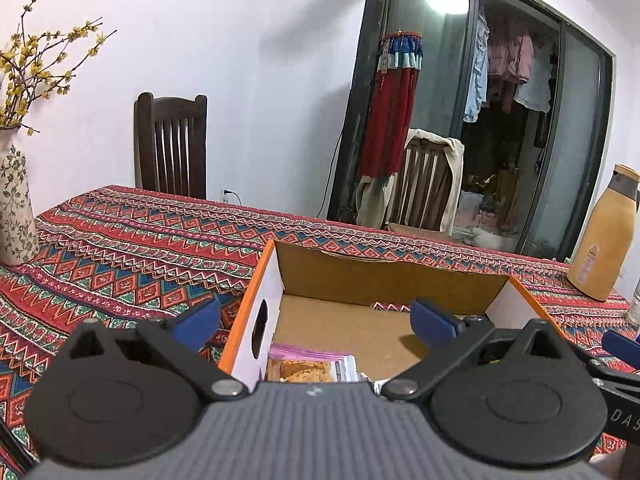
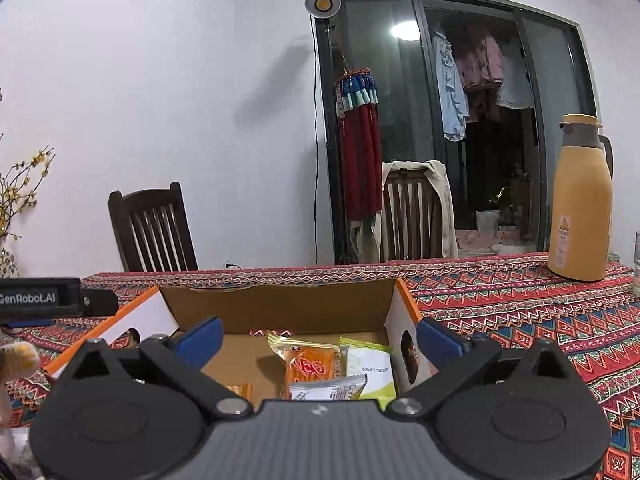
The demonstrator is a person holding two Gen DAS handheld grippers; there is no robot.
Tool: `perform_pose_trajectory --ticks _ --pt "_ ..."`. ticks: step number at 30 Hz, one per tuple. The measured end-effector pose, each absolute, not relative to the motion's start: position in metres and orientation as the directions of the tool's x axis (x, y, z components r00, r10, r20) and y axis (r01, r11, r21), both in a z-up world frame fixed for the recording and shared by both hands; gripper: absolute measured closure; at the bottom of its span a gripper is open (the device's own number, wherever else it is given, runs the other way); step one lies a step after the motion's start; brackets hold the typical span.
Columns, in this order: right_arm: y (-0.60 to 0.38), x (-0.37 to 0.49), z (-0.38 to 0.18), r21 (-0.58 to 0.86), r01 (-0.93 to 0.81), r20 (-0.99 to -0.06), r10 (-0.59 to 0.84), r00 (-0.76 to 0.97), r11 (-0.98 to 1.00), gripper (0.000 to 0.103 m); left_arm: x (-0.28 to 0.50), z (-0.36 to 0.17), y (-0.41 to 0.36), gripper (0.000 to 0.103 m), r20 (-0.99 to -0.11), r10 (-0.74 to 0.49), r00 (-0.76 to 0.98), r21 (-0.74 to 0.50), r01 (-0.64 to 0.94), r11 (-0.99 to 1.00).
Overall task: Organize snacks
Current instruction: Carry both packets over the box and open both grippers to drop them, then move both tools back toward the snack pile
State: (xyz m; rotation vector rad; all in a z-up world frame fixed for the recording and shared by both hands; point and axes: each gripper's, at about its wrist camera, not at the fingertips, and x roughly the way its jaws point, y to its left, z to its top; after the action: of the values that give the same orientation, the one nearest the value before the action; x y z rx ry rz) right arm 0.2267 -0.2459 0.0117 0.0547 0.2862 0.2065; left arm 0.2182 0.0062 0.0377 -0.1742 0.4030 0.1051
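Left wrist view: the left gripper (image 1: pixel 316 322) hangs over the near-left corner of an open cardboard box (image 1: pixel 384 276) on the patterned tablecloth (image 1: pixel 120 256). Its blue-tipped jaws stand spread wide with nothing between them; one tip sits outside the box's left wall, the other over its floor. Just below, against that wall, lies a pink-edged snack packet (image 1: pixel 308 364). A floral vase (image 1: pixel 14 208) stands far left, a yellow thermos (image 1: pixel 604 240) far right.

Right wrist view: the right gripper (image 2: pixel 320 340) hovers over the same box (image 2: pixel 280 304) at its right end, jaws also wide apart and empty. Beneath them, on the box floor, lie an orange snack packet (image 2: pixel 312 364), a white-and-green packet (image 2: pixel 370 368) beside the right wall, and a silver packet (image 2: pixel 328 390) overlapping both. The thermos (image 2: pixel 582 200) stands upright on the cloth, well apart.
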Motion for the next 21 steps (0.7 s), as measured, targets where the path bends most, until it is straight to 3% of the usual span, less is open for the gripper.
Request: perform_pose_trajectory --ticks 15,21 --pt "-0.248 0.223 0.014 0.091 -0.197 -0.265 0.214 0.940 0.976 0.000 0.217 0.037 0.008 0.000 -0.397 0.085 0.914 -0.153 -0.157 0.976" --pt "-0.251 0.203 0.035 0.091 -0.217 -0.238 0.233 0.943 0.972 0.000 0.195 0.057 0.001 0.000 -0.358 0.075 0.931 -0.143 -0.134 0.981"
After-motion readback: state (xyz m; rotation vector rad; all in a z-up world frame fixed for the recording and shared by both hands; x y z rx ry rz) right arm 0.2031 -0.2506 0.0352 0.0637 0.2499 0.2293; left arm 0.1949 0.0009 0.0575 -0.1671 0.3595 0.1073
